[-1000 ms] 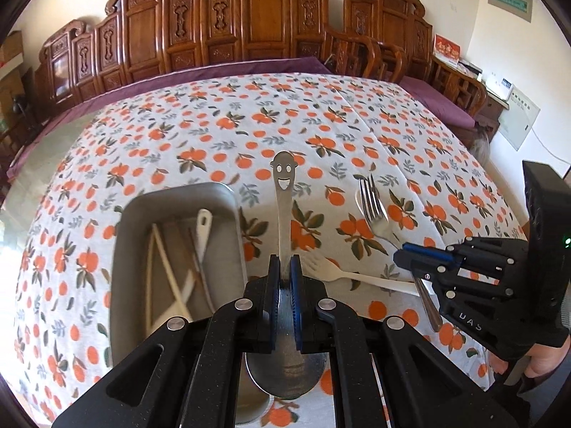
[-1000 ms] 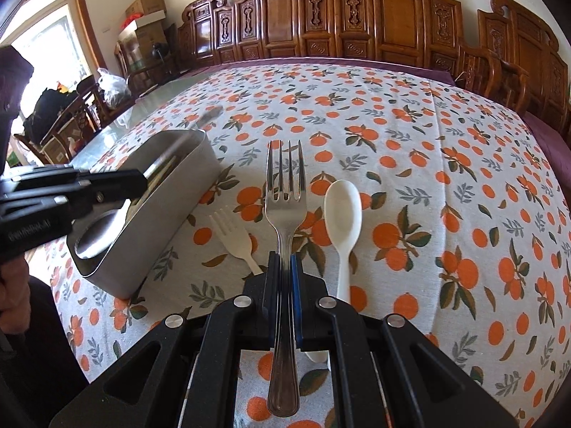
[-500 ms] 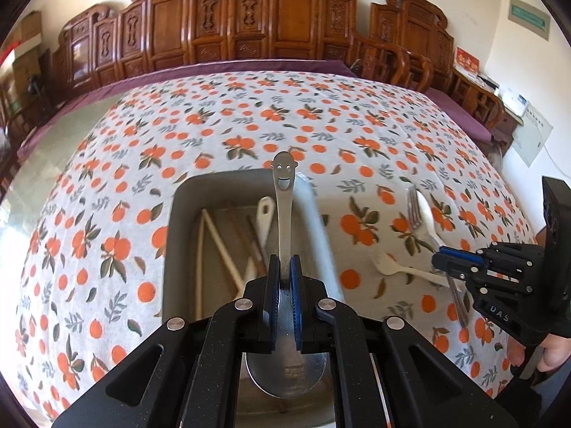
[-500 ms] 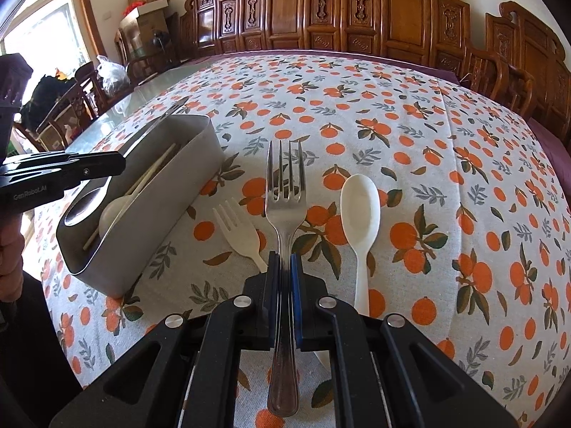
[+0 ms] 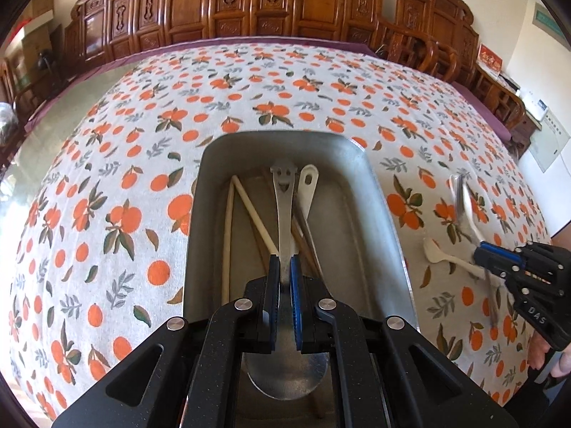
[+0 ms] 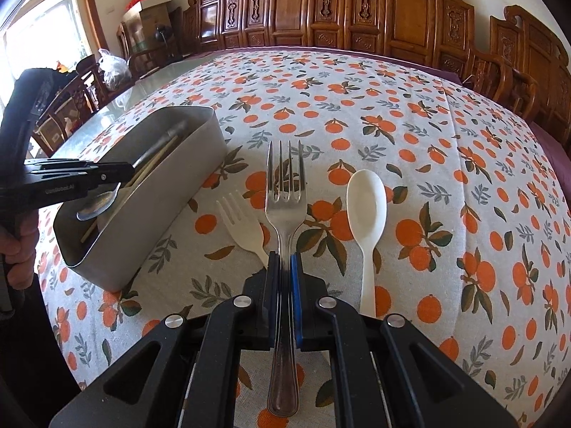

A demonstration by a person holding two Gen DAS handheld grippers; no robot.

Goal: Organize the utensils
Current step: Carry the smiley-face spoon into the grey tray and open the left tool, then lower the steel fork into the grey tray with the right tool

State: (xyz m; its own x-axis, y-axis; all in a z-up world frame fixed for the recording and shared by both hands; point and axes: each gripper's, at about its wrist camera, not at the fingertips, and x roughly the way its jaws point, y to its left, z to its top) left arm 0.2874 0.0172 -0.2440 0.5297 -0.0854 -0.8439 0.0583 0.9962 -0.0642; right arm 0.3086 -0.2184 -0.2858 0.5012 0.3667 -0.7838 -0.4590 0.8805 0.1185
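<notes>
My left gripper [image 5: 284,267] is shut on a metal spoon [image 5: 283,207] with a smiley face cut into its handle end. It holds the spoon over the inside of the grey metal tray [image 5: 382,221], above chopsticks [image 5: 249,210] and a white utensil handle [image 5: 307,189] lying in it. My right gripper [image 6: 284,264] is shut on a metal fork [image 6: 285,192], tines pointing away, held just above the tablecloth. A white plastic fork [image 6: 242,228] lies to its left and a white plastic spoon [image 6: 367,214] to its right. From the right wrist view the left gripper [image 6: 121,173] hangs over the tray [image 6: 160,214].
The table carries a cloth printed with oranges [image 5: 107,196]. Carved wooden chairs [image 6: 392,18] line its far edge. A person's hand [image 6: 18,246] holds the left gripper at the near left. A bare glass strip of table [image 6: 107,114] lies beyond the tray.
My left gripper has carried the smiley spoon leftward from beside the tray to over its inside, and lower. My right gripper with the fork has stayed nearly in place.
</notes>
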